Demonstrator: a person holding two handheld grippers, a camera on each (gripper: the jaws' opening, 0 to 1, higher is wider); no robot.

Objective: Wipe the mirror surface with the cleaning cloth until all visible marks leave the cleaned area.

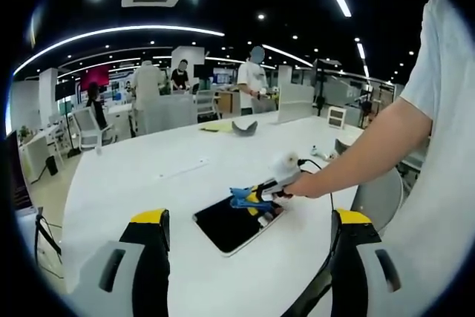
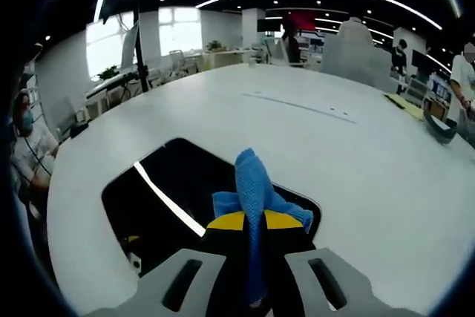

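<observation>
Right gripper (image 2: 252, 220) jaws clenched on blue cleaning cloth (image 2: 254, 183) over dark mirror (image 2: 159, 191), left gripper (image 1: 249, 231) jaws released wide, white table (image 1: 148, 168).

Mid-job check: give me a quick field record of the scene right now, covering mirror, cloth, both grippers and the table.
mirror: dark rectangular panel lying flat on the white table, reflecting a ceiling light strip
cloth: blue cleaning cloth, bunched, sticking up over the mirror's near edge
right gripper: shut on the cloth, held by a person's hand, at the mirror's edge
left gripper: open, holding nothing, back from the mirror
marks on mirror: cannot tell from these views
table, elsewhere: a dark curved object at the far side
</observation>
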